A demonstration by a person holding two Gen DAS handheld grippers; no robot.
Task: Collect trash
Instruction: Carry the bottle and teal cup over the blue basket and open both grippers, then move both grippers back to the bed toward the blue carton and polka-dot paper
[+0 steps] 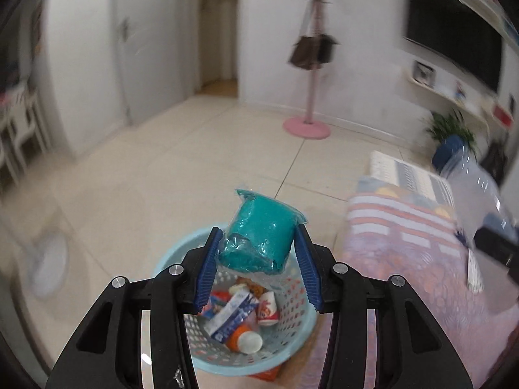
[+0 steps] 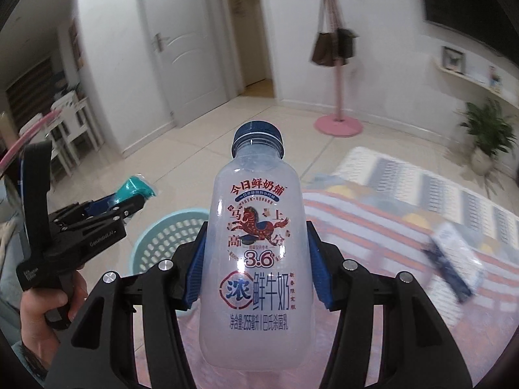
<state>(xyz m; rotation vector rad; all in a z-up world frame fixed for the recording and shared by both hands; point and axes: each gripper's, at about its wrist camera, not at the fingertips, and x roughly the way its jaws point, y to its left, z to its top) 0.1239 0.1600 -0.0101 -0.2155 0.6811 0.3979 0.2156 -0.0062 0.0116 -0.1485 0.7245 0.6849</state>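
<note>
My left gripper (image 1: 259, 236) is shut on a teal roll in clear plastic wrap (image 1: 261, 231) and holds it above a light blue perforated basket (image 1: 292, 334) on the floor. The basket holds a carton, a small paper cup and an orange bottle with a white cap. My right gripper (image 2: 256, 246) is shut on an empty milk bottle (image 2: 256, 259) with a blue cap, upright between the blue pads. In the right wrist view the left gripper (image 2: 129, 202) with the teal roll hangs at the left, above the basket (image 2: 168, 243).
A striped pink and grey rug (image 2: 405, 227) lies right of the basket, with a blurred blue and white package (image 2: 454, 265) on it. A pink coat stand (image 1: 308, 126) with bags stands by the far wall. A potted plant (image 2: 489, 133) is at right, white chairs (image 2: 71, 123) at left.
</note>
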